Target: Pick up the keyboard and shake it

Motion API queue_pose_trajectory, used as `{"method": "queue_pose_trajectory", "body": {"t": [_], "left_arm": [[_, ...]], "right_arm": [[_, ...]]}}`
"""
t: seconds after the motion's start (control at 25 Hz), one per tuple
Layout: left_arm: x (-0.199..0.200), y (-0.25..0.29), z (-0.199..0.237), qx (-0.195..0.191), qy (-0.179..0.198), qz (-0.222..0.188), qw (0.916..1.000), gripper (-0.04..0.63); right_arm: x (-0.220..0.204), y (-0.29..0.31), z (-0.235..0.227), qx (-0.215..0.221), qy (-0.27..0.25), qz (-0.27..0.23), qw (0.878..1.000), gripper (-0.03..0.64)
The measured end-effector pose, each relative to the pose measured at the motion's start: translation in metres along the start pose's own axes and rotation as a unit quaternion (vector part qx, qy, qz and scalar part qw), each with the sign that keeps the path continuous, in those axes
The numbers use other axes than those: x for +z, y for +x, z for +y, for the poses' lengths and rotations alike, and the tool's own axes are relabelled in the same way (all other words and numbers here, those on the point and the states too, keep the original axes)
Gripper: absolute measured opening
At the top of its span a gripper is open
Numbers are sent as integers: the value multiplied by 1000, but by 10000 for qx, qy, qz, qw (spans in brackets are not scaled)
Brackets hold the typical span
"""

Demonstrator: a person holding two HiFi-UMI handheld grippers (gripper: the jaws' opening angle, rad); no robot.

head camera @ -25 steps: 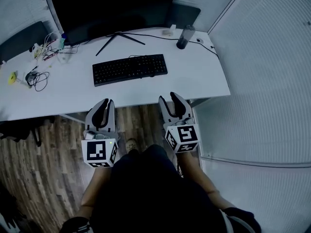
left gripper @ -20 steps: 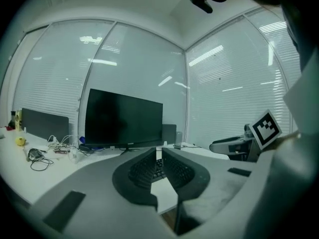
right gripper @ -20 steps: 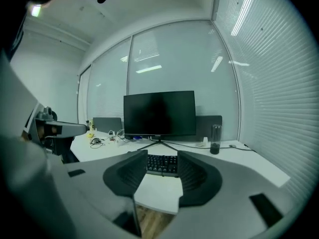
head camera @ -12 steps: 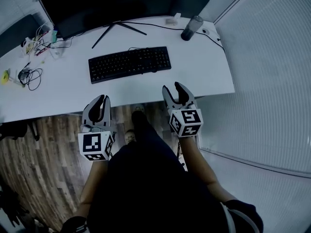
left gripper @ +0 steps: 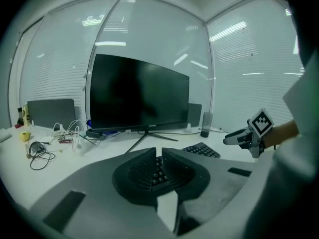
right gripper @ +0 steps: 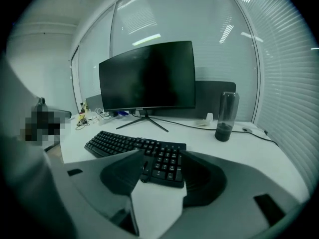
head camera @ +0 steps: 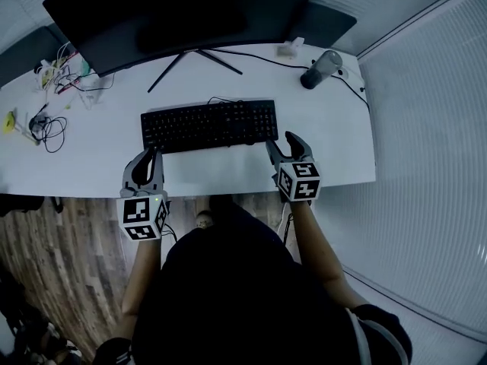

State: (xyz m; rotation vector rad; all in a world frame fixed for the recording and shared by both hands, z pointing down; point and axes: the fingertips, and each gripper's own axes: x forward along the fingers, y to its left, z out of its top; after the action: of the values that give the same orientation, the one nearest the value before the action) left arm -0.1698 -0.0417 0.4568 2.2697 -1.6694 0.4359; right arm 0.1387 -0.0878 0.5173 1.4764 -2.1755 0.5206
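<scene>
the keyboard lay flat on the white tabletop, at 6 o'clock from the monitor, with its long side across the person. neither claw had hold of it.

the left claw sat just off the keyboard's 7 o'clock corner with its jaws drawn together and nothing between them. if it went forward like that, it would likely butt the near edge and shove the board towards the monitor stand instead of gripping it. it needed to open first.

the right claw sat at the keyboard's 4 o'clock corner. its jaws had just been opening and stood wide. in the right gripper view the board's right end showed in the gap ahead of them, with no pad pressing on it.

my chief worry was a one-ended grip. if only the right claw closed, the long board would probably droop or twist out once lifted. a bite on the keycaps rather than the frame looked liable to slip during the shake.

a thin cable left the board's far edge towards 12 o'clock. i could not tell how much slack it had, so a high lift or hard shake might jerk it taut.

the dark bottle stood at 2 o'clock from the keyboard, near enough, i judged, for a wide swing of the right end to topple it.
</scene>
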Motion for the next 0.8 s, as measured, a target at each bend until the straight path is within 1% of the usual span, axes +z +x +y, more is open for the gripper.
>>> {"method": "queue_pose_trajectory", "body": {"t": [0.08,0.2,0.36,0.4,0.44,0.48,0.52,0.68,0.76,0.8], "left_arm": [[-9,21,5,46,62,228,9997,32],[-28,47,16,146,-15,621,9980,32],[-55,70,37,360,-106,1165,9925,38],[-61,74,43,424,-124,1293,9906,57],[-68,78,49,471,-152,1433,9884,123],[-75,81,54,503,-194,1586,9859,170],[-82,84,59,537,-251,1739,9830,188],[-105,91,76,681,-590,2222,9708,241],[-106,94,75,635,-550,2322,9690,232],[-106,95,73,596,-459,2363,9688,208]], "right_arm": [[-4,19,-12,99,22,198,9998,224],[-10,44,-28,277,33,473,9985,229],[-17,70,-45,544,249,791,9951,236],[-19,74,-49,612,343,854,9939,239],[-20,78,-52,686,442,903,9926,241],[-21,81,-55,764,536,939,9912,241],[-21,83,-56,838,614,968,9899,244],[-22,91,-58,1048,709,1053,9864,244],[-23,94,-58,1116,732,1083,9851,244],[-25,95,-58,1141,746,1107,9845,245]]}}
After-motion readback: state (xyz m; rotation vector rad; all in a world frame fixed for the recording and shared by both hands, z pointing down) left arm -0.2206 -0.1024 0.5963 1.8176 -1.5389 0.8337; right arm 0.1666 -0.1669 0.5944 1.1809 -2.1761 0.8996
